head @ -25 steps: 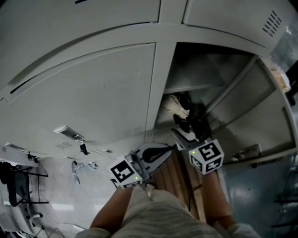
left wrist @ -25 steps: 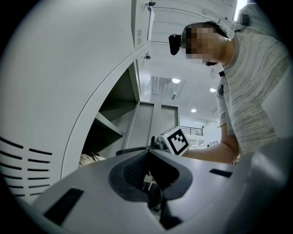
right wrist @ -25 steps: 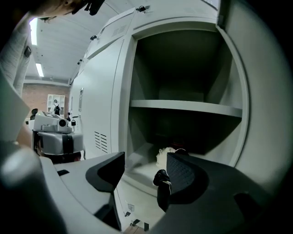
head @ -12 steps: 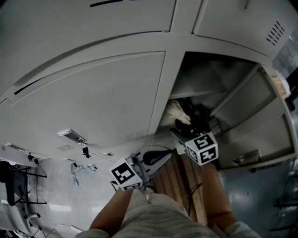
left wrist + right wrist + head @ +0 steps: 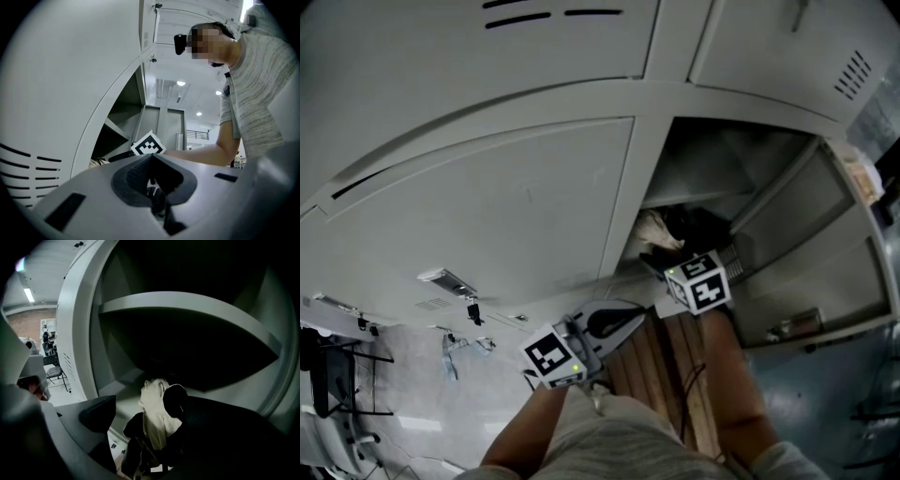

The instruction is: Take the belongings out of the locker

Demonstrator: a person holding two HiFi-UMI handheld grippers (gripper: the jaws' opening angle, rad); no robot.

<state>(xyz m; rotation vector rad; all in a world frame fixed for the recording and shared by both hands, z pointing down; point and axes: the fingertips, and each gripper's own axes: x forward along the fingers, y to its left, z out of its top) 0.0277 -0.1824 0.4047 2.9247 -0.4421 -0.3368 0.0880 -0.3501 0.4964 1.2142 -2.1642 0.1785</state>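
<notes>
Nothing out yet: right gripper (image 5: 146, 437), jaws just spreading wide, straddles ungripped cream-and-black cloth bundle (image 5: 154, 404) in far-right grey metal locker (image 5: 694, 183); left gripper (image 5: 151, 161) pinched together, empty.

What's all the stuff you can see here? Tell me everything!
lockers: several, grey, closed, across the wall
open locker: one, grey, at right, shelf inside
cloth: one, cream, under the shelf
dark belongings: number unclear, black, against the cloth
bench: one, brown wood, below the lockers
arms: two, bare, reaching forward
left gripper: one, grey, shut, empty, over the bench
right gripper: one, grey, jaws just been opening, at the locker mouth, cloth ahead between them, not gripped
</notes>
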